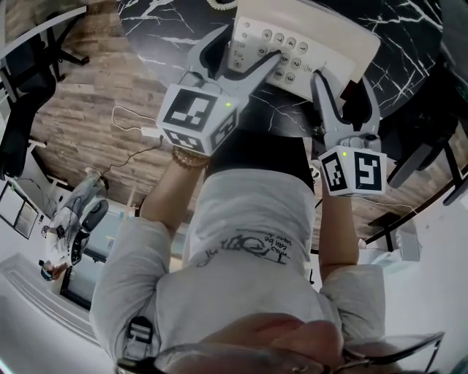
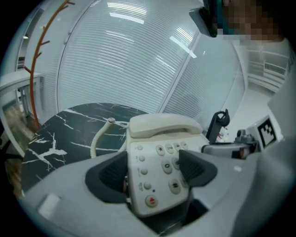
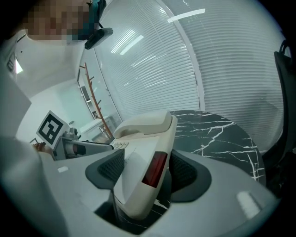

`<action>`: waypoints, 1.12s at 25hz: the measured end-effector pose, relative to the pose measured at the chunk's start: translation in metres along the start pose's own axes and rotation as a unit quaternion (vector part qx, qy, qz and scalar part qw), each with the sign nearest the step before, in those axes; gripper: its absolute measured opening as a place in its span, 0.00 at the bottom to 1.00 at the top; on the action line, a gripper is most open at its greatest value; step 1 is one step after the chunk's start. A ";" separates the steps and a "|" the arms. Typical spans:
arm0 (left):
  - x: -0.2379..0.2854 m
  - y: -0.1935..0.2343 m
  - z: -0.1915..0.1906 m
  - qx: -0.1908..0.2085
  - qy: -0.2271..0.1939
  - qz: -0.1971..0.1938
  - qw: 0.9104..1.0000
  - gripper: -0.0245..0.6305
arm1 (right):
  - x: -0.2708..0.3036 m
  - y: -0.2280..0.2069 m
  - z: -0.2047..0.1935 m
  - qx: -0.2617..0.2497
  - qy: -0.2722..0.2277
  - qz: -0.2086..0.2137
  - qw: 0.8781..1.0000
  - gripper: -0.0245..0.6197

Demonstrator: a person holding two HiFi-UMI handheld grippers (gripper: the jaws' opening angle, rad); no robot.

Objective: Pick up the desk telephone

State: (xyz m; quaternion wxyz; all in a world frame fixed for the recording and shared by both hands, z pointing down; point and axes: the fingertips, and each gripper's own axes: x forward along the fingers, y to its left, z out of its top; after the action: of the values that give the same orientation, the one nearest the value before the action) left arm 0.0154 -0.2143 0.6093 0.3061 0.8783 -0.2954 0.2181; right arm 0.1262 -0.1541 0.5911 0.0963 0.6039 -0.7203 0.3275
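A cream desk telephone hangs a little above the black marbled table, carried by both grippers. My left gripper is shut on its near left corner; in the left gripper view the pads clamp the keypad end of the telephone. My right gripper is shut on its right edge, where the telephone shows a dark red window on its side. The handset rests in its cradle. A coiled cord trails down to the table.
Window blinds run behind the round table. A thin orange coat stand rises at its far side. A black clamp stand sits past the phone. Below are a wood floor, a white cable and a black office chair.
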 end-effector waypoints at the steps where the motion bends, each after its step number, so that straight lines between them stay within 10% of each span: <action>1: -0.004 -0.003 0.006 0.001 -0.004 0.001 1.000 0.58 | -0.004 0.002 0.006 -0.001 -0.003 0.000 1.000 0.50; 28: -0.141 -0.096 0.182 0.047 -0.118 0.020 0.992 0.57 | -0.124 0.087 0.191 -0.064 -0.110 0.018 0.992 0.50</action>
State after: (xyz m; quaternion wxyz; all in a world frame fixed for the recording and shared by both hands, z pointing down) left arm 0.0119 -0.2202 0.3595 0.2234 0.9050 -0.3368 0.1325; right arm 0.1252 -0.1613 0.3477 0.0493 0.6159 -0.7565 0.2142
